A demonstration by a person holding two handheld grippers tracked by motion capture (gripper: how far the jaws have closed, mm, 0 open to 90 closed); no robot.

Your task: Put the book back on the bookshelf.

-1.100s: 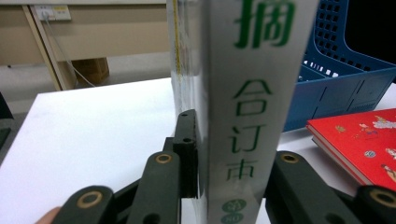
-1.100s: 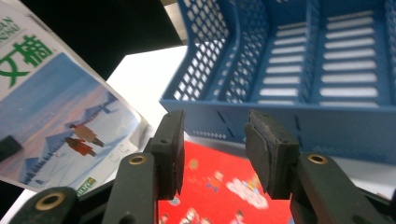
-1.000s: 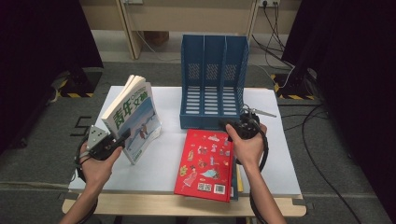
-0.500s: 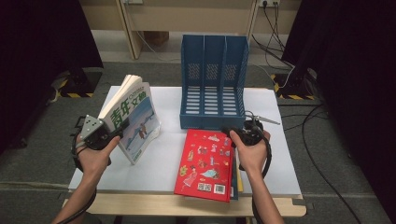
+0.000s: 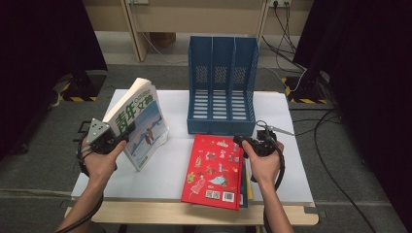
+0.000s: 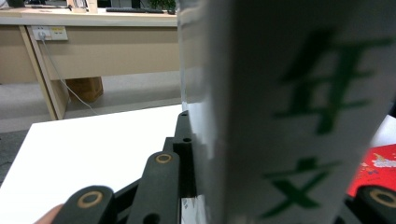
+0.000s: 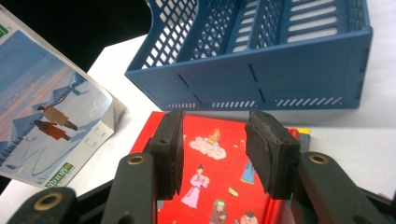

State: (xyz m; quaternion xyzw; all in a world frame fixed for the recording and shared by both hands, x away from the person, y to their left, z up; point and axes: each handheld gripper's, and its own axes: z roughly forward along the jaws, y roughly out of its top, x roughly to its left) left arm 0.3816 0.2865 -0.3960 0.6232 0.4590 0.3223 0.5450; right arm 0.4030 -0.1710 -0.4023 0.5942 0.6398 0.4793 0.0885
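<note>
white table (image 5: 291, 145): left gripper (image 5: 112, 141) just tightened, clamps upright magazine (image 5: 141, 126); right gripper (image 5: 252, 144) unclenched over red book (image 5: 214, 170) top edge, rack (image 5: 221, 87) just beyond.

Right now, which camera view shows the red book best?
The high view: the red book lies flat, its whole cover visible. The right gripper view shows its upper part behind the jaws of the right hand-held gripper. The left gripper view catches a corner.

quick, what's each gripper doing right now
Left gripper: jaws just closed further, shut on the blue-and-white book, held upright.
Right gripper: open, holding nothing, over the red book.
</note>
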